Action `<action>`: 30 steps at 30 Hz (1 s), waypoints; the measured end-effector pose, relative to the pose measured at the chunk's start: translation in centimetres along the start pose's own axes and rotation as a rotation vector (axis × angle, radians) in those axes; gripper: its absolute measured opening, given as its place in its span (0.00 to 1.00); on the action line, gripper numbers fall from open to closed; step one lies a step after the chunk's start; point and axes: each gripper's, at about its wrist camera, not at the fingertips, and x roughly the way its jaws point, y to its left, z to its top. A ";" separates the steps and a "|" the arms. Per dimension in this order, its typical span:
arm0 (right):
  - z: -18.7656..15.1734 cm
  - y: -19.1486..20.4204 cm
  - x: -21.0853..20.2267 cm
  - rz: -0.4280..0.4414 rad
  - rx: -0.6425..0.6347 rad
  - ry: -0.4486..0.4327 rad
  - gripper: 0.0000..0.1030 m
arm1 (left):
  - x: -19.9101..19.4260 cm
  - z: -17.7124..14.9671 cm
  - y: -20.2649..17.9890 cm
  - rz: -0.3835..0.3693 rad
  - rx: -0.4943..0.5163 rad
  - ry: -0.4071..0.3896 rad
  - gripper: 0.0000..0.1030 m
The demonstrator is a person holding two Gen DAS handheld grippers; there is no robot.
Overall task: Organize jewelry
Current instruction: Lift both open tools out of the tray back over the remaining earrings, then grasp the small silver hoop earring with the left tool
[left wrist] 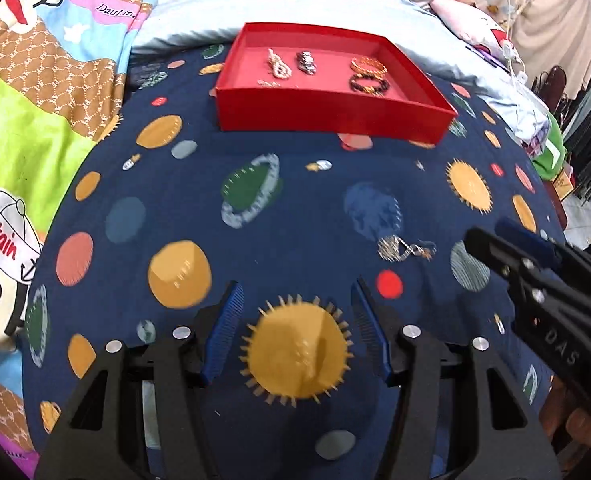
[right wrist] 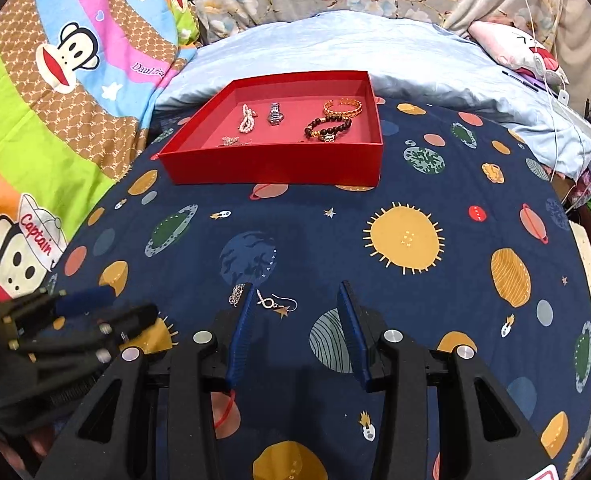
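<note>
Silver earrings are seen on the navy cloth, just ahead of the right gripper, one at its left pad's tip. Jaws apart, nothing held. Left gripper likewise apart, empty. Red box lies well beyond. Risks: thin hooks slipping; cloth pinched instead.
</note>
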 end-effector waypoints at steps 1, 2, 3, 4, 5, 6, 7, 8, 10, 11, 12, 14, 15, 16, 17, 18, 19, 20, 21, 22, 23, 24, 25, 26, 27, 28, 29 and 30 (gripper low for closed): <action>0.0 -0.1 -0.1 0.003 0.003 -0.002 0.40 | 0.0 -0.2 -0.4 0.000 0.000 0.000 0.55; -0.1 -0.3 -0.1 0.006 0.007 -0.003 0.40 | 0.0 -0.3 -0.6 0.002 -0.002 0.001 0.59; -0.1 -0.5 -0.2 0.008 0.011 -0.003 0.40 | 0.1 -0.4 -0.8 0.000 -0.004 0.002 0.60; -0.1 -0.6 -0.2 0.010 0.015 -0.003 0.40 | 0.1 -0.5 -1.0 0.004 -0.004 0.003 0.62; -0.1 -0.9 -0.3 0.015 0.023 -0.006 0.40 | 0.2 -0.6 -1.2 0.007 -0.002 0.003 0.62; -0.1 -1.1 -0.3 0.017 0.026 -0.006 0.40 | 0.4 -0.7 -1.5 0.011 0.007 0.005 0.62; -0.2 -1.3 -0.3 0.016 0.031 -0.008 0.40 | 0.6 -0.7 -1.8 0.016 0.012 0.009 0.62; -0.2 -1.5 -0.3 0.016 0.034 -0.008 0.40 | 0.8 -0.8 -1.9 0.016 0.016 0.012 0.62; -0.3 -1.9 -0.3 0.013 0.041 -0.005 0.40 | 1.3 -0.9 -2.2 0.015 0.016 0.024 0.62; -0.4 -2.1 -0.2 0.010 0.044 -0.003 0.40 | 1.5 -0.9 -2.4 0.009 0.018 0.028 0.61; -0.4 -2.3 -0.2 0.008 0.048 -0.001 0.40 | 1.7 -1.0 -2.5 0.010 0.022 0.031 0.59; -0.6 -2.8 -0.1 0.005 0.059 0.006 0.40 | 2.2 -1.2 -2.8 0.010 0.043 0.049 0.46; -0.6 -2.9 0.0 0.004 0.062 0.008 0.40 | 2.5 -1.4 -2.9 0.008 0.049 0.057 0.43; -0.7 -3.1 0.0 0.002 0.065 0.012 0.40 | 2.4 -1.4 -2.9 0.010 0.053 0.046 0.41; -0.7 -3.2 0.0 0.000 0.067 0.015 0.40 | 2.4 -1.5 -2.9 0.004 0.057 0.045 0.36; -0.8 -3.3 0.0 0.000 0.067 0.017 0.40 | 2.4 -1.5 -3.0 -0.003 0.059 0.044 0.34; -0.8 -3.3 0.0 -0.002 0.069 0.020 0.40 | 2.4 -1.5 -3.1 -0.008 0.064 0.043 0.29; -0.9 -3.4 0.0 -0.002 0.070 0.021 0.40 | 2.4 -1.5 -3.1 -0.014 0.068 0.041 0.22; -0.9 -3.5 0.0 -0.001 0.071 0.023 0.40 | 2.3 -1.5 -3.2 -0.027 0.072 0.041 0.18; -0.9 -3.5 0.0 0.000 0.071 0.027 0.40 | 2.3 -1.5 -3.3 -0.035 0.077 0.042 0.13; -1.0 -3.5 0.0 0.001 0.070 0.030 0.40 | 2.2 -1.6 -3.4 -0.043 0.082 0.043 0.05; -1.0 -3.5 0.0 0.003 0.069 0.032 0.40 | 2.2 -1.6 -3.5 -0.048 0.085 0.044 0.04; -1.1 -3.4 0.1 0.004 0.066 0.037 0.40 | 2.1 -1.7 -3.5 -0.052 0.088 0.046 0.03; -1.1 -3.3 0.1 0.006 0.063 0.039 0.40 | 2.0 -1.7 -3.5 -0.057 0.087 0.048 0.02; -1.2 -3.1 0.2 0.008 0.059 0.042 0.40 | 2.0 -1.8 -3.4 -0.064 0.085 0.051 0.02; -1.2 -3.0 0.2 0.010 0.054 0.045 0.40 | 1.9 -1.9 -3.2 -0.071 0.079 0.053 0.02; -1.2 -2.8 0.3 0.011 0.049 0.048 0.40 | 1.8 -1.9 -3.0 -0.074 0.073 0.053 0.01; -1.2 -2.7 0.4 0.011 0.046 0.049 0.40 | 1.7 -1.9 -2.8 -0.078 0.067 0.053 0.01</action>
